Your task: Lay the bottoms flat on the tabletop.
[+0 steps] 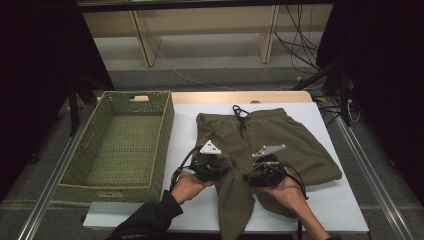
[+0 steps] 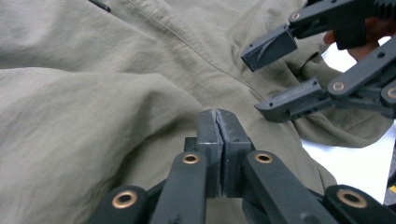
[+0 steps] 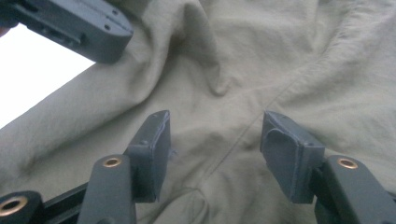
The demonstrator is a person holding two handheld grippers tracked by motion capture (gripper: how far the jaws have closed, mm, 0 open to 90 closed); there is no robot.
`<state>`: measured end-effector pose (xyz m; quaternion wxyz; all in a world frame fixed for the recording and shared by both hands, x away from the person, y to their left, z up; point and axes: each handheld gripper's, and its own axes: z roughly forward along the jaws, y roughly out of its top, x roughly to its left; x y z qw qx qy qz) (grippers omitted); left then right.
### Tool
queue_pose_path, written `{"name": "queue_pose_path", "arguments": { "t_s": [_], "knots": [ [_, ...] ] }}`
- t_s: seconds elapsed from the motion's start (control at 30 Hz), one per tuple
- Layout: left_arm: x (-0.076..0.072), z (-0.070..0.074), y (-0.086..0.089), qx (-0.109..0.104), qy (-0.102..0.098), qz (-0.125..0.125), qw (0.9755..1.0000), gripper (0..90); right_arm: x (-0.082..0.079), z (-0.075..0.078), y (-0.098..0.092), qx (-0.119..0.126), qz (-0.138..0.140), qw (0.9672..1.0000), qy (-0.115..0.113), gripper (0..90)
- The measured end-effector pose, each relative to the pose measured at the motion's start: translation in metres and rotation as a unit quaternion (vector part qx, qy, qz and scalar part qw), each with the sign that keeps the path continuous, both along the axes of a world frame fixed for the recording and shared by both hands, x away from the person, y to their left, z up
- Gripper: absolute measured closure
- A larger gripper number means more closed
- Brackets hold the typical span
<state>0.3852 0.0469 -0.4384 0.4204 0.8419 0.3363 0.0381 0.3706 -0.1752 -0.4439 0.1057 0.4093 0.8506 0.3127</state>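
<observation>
Olive-green trousers (image 1: 265, 142) with a dark drawstring (image 1: 240, 116) lie on a white table (image 1: 345, 200). Beside them sits a green basket (image 1: 117, 145) of woven pattern. The grippers' jaws are dark grey with brass-coloured rivets (image 2: 190, 158).

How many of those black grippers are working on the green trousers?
2. The left gripper sits on the trousers near the crotch, jaws shut; the right gripper sits beside it to the right, jaws open over the cloth.

L gripper (image 2: 218, 122): jaws closed flat together, nothing between. R gripper (image 3: 215, 154): jaws apart, nothing clamped. Both hands low, side by side, palms up.
</observation>
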Motion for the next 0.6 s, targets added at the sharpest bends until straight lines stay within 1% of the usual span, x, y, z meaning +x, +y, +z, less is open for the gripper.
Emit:
{"name": "queue_pose_path", "arguments": {
  "t_s": [0.03, 0.1, 0.17, 0.23, 0.27, 0.3, 0.37, 0.4, 0.43, 0.47, 0.5, 0.53, 0.6],
  "knots": [
    [0.0, 0.0, 0.001, -0.001, 0.0, -0.001, 1.0, 85.6, 0.0, -0.001, 0.002, 0.0, 0.003, 1.0, 0.001, 43.4],
    [-0.002, 0.0, 0.003, -0.002, -0.001, -0.004, 1.0, 81.4, -0.002, -0.003, 0.005, -0.008, 0.009, 0.9999, 0.003, 42.8],
    [-0.005, 0.001, 0.006, -0.003, -0.002, -0.005, 1.0, 80.3, -0.003, -0.006, 0.009, -0.012, 0.017, 0.9998, 0.007, 42.5],
    [-0.006, 0.002, 0.008, -0.006, -0.002, -0.004, 1.0, 78.4, -0.005, -0.01, 0.014, -0.022, 0.025, 0.9994, 0.013, 45.1],
    [-0.007, 0.003, 0.01, -0.008, -0.004, -0.004, 0.9999, 77.3, -0.006, -0.012, 0.017, -0.032, 0.032, 0.9989, 0.014, 49.8],
    [-0.008, 0.004, 0.012, -0.012, -0.006, -0.004, 0.9999, 76.2, -0.008, -0.014, 0.02, -0.043, 0.033, 0.9984, 0.019, 57.1],
    [-0.009, 0.007, 0.015, -0.016, -0.012, -0.004, 0.9998, 72.9, -0.009, -0.017, 0.025, -0.057, 0.037, 0.9975, 0.02, 72.6],
    [-0.011, 0.009, 0.017, -0.019, -0.017, 0.0, 0.9997, 70.5, -0.009, -0.017, 0.025, -0.069, 0.042, 0.9966, 0.014, 79.6],
    [-0.011, 0.011, 0.019, -0.018, -0.02, 0.001, 0.9996, 66.4, -0.009, -0.017, 0.025, -0.062, 0.037, 0.9972, 0.015, 87.3],
    [-0.012, 0.012, 0.021, -0.018, -0.023, 0.003, 0.9996, 64.2, -0.009, -0.015, 0.023, -0.065, 0.044, 0.9968, 0.016, 89.9],
    [-0.013, 0.013, 0.022, -0.018, -0.026, 0.007, 0.9995, 61.6, -0.009, -0.013, 0.022, -0.057, 0.037, 0.9976, 0.012, 90.0],
    [-0.014, 0.015, 0.024, -0.015, -0.03, 0.011, 0.9994, 57.9, -0.009, -0.009, 0.018, -0.061, 0.041, 0.9973, 0.002, 90.0],
    [-0.016, 0.015, 0.025, -0.011, -0.038, 0.02, 0.999, 50.5, -0.007, 0.001, 0.009, -0.051, 0.027, 0.9981, -0.019, 90.0]
  ]
}}
